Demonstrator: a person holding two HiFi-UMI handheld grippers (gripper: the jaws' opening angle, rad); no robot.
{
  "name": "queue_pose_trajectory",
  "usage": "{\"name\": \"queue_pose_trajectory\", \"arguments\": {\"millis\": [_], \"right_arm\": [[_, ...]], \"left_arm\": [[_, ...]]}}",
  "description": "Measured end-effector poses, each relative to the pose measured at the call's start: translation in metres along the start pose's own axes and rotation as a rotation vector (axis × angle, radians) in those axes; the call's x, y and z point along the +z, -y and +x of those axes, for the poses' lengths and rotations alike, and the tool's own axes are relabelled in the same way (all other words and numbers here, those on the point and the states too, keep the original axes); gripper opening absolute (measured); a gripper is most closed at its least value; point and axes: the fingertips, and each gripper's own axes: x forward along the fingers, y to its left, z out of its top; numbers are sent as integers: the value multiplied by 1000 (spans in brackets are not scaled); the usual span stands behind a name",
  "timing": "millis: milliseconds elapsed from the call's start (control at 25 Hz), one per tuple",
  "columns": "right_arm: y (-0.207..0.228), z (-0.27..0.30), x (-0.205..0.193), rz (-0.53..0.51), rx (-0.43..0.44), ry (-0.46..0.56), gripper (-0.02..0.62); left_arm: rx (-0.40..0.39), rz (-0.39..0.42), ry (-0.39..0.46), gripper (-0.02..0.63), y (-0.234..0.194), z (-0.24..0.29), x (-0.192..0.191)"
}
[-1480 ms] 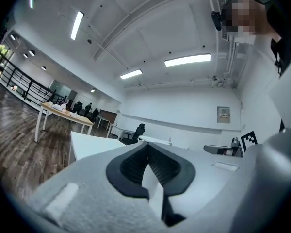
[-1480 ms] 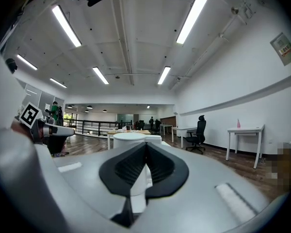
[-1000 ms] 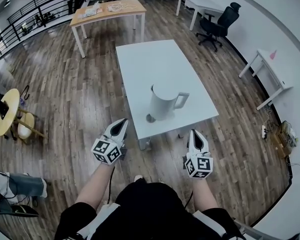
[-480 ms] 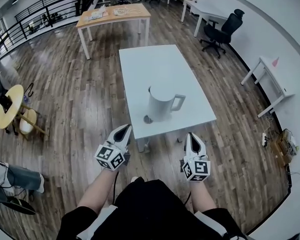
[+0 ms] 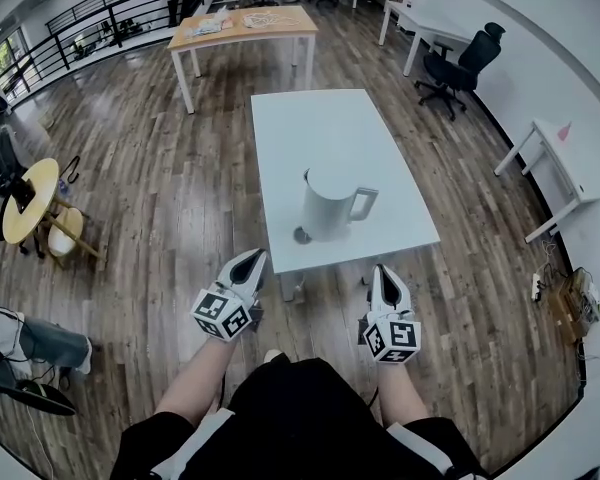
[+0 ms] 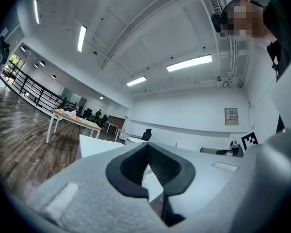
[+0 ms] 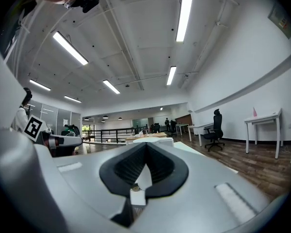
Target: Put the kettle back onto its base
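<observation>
A white kettle (image 5: 328, 206) stands upright near the front edge of the white table (image 5: 325, 128), its handle (image 5: 365, 203) pointing right. Its small round base (image 5: 302, 235) lies on the table at the kettle's front left, partly hidden by it. Both grippers hang in front of the table, short of its edge and pointing level at it. My left gripper (image 5: 256, 256) is shut and empty off the front left corner. My right gripper (image 5: 381, 269) is shut and empty near the front right corner. In the right gripper view the kettle's top (image 7: 153, 140) peeks over the shut right gripper (image 7: 144, 148).
A wooden table (image 5: 245, 23) stands behind the white one. An office chair (image 5: 467, 53) and a small white desk (image 5: 560, 163) are at the right wall. At left are a round yellow table (image 5: 25, 200) and a seated person's legs (image 5: 30, 343). Wood floor surrounds the table.
My left gripper has shifted a little toward the table's front left corner. The right gripper has stayed put. The head view has drifted slightly; kettle and base have not moved.
</observation>
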Motion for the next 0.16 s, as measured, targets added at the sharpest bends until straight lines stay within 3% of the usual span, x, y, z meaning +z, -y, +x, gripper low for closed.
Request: {"name": "queue_pose_trajectory", "arguments": {"millis": [160], "right_arm": [[2,-2,0,-16,11,-8,5]], "left_arm": [[-4,-6,-3,-2,4,2,-4]]}}
